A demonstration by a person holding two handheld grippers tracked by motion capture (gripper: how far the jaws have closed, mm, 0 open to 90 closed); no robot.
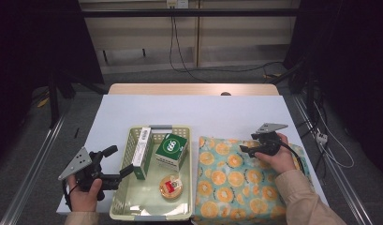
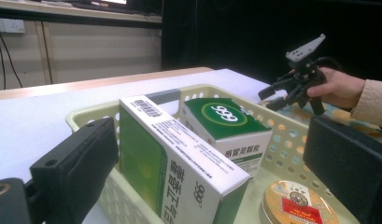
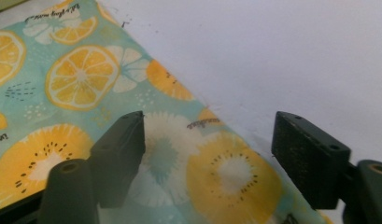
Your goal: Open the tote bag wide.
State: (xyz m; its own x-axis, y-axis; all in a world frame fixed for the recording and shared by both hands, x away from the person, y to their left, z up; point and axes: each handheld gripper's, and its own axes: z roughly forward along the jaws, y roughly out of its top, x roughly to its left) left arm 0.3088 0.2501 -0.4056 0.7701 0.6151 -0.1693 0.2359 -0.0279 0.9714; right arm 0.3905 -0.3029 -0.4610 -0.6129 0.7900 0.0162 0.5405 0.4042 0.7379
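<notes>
Basket (image 1: 118, 201) — white table (image 1: 217, 112), dark room

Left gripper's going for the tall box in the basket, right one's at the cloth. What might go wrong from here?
1. The left gripper is open astride the basket wall, so closing may pinch wall with tall box.
2. The tall box stands on edge close beside the 999 box; a tug may tip it.
3. The right gripper is open over the cloth edge and may bunch it.
</notes>
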